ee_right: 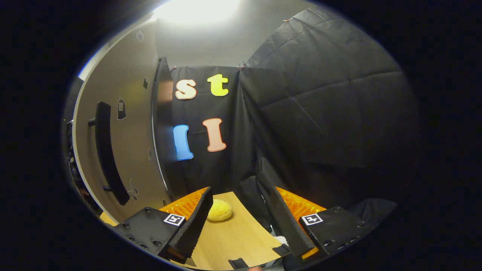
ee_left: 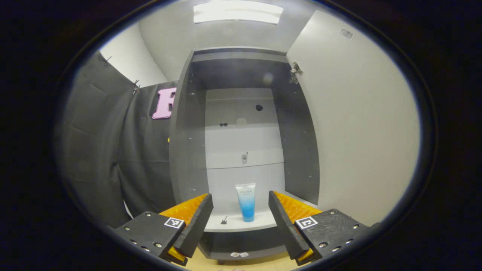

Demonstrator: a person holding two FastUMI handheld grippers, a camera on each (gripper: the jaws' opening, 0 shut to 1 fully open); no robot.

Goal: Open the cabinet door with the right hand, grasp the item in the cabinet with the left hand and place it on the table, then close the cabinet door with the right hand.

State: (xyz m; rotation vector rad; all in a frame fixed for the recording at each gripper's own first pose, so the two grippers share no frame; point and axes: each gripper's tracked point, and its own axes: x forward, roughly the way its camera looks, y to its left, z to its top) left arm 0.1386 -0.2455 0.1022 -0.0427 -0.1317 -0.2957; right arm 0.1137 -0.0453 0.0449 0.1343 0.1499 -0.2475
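My left tongs (ee_left: 241, 210) are spread wide and lined up on the tube (ee_left: 246, 201) standing cap-down on the cabinet's bottom shelf (ee_left: 235, 224); I expect it's light, soft and tippy, so I'd pinch mid-body. Right tongs (ee_right: 235, 210) hang apart and empty over the table (ee_right: 233, 237) beside the swung-out door (ee_right: 124, 143). The small dark bit near the tube I can't identify.

A round yellow sponge-like thing (ee_right: 220, 210) lies on bare wood.
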